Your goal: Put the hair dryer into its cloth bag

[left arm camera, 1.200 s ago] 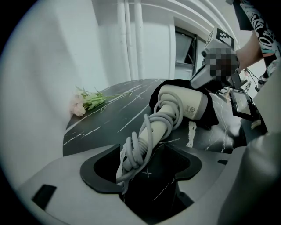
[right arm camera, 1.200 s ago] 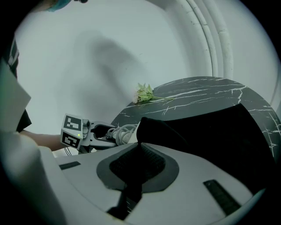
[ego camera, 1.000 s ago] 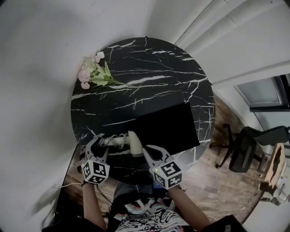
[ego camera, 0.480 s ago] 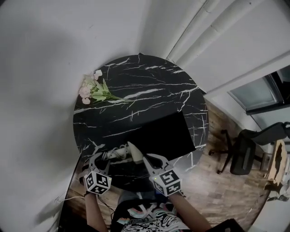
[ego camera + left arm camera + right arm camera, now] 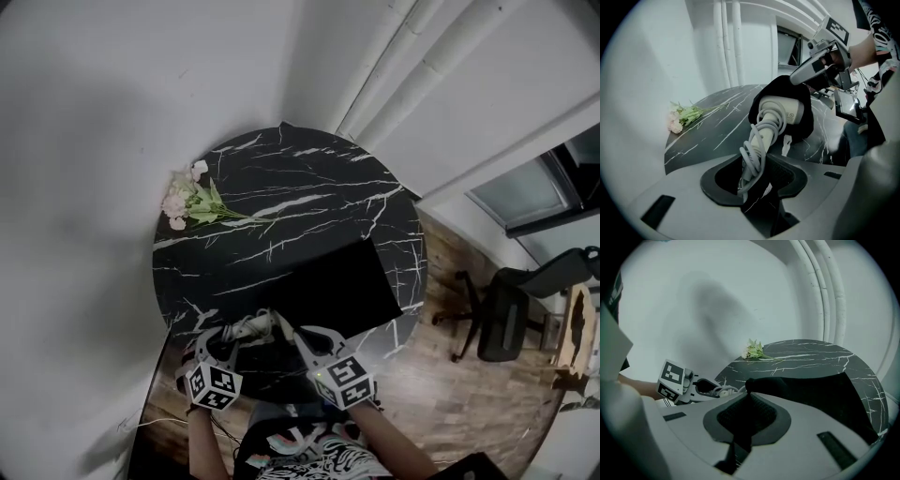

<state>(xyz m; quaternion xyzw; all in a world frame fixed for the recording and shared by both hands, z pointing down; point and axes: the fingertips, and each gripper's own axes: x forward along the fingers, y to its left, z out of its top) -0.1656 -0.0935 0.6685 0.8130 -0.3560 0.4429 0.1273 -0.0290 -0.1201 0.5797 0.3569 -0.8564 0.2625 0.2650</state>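
Observation:
The white hair dryer (image 5: 782, 109), its cord wound round the handle (image 5: 757, 149), points nose-first into the mouth of the black cloth bag (image 5: 807, 123). My left gripper (image 5: 752, 180) is shut on the corded handle at the table's near edge (image 5: 217, 342). My right gripper (image 5: 305, 339) is shut on the bag's near rim and holds the mouth up (image 5: 747, 394). The rest of the bag (image 5: 333, 286) lies flat on the table. In the right gripper view the left gripper (image 5: 701, 387) shows beside the bag's mouth; the dryer's nose is hidden by cloth.
The round black marble table (image 5: 281, 187) carries a bunch of pink flowers (image 5: 187, 200) at its far left. White pipes run up the wall behind. A black office chair (image 5: 502, 314) stands on the wooden floor to the right.
My left gripper's jaws have shut on the dryer's handle and lifted it a little toward the bag's mouth. The right gripper has kept its hold on the bag.

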